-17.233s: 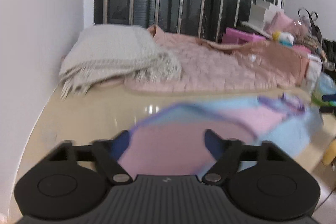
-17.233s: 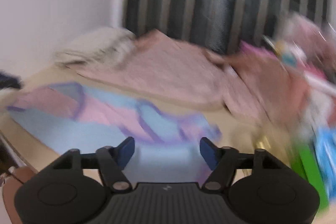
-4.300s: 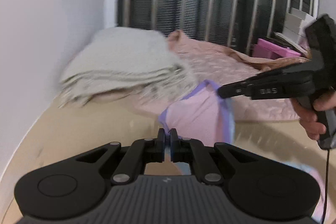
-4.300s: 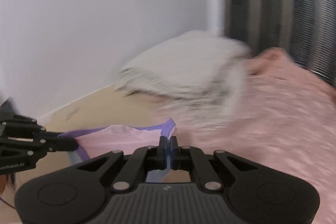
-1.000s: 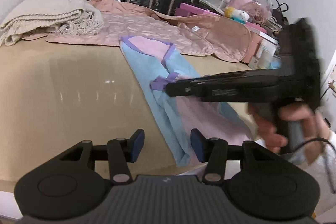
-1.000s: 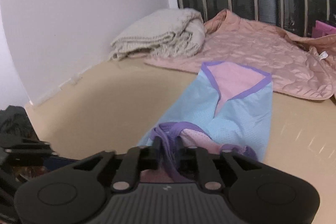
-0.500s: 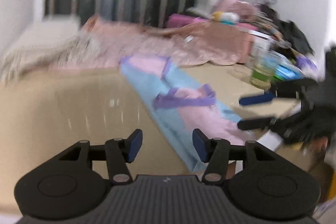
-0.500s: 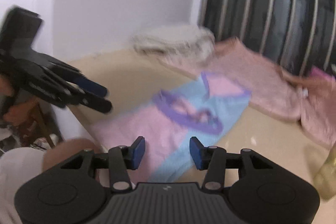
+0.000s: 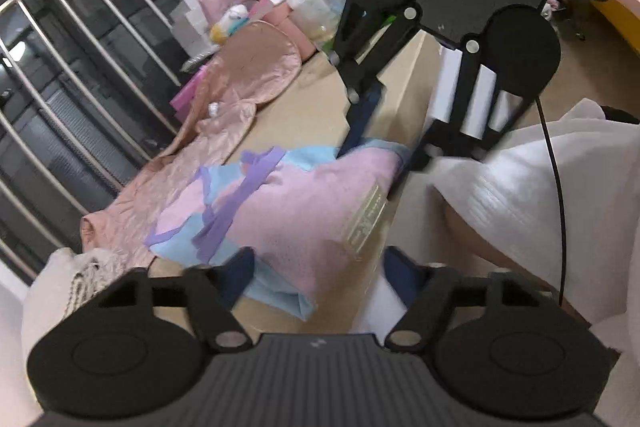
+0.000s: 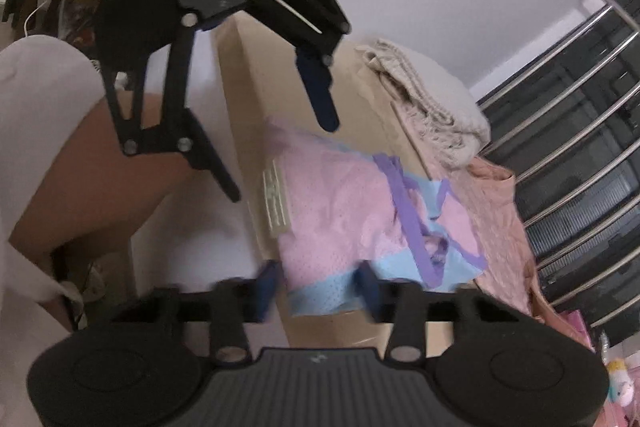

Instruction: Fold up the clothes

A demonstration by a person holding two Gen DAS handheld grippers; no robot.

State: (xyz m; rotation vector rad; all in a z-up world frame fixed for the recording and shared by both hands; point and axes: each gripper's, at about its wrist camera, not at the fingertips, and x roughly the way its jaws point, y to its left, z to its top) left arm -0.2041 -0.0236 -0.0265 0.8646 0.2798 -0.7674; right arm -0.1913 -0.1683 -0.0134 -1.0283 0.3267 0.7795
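The left gripper (image 9: 318, 277) and the right gripper (image 10: 316, 287) both have their fingers spread wide, holding nothing, at opposite ends of the pink, blue and purple garment (image 9: 288, 203), which lies on the beige table (image 9: 308, 107) near its front edge.

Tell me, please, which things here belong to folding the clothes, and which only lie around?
For the job:
- pink and blue garment
- left tongs, open
- right tongs, open
- beige table

Lying about:
- peach quilted cover
- cream knitted blanket
- clutter by the railing
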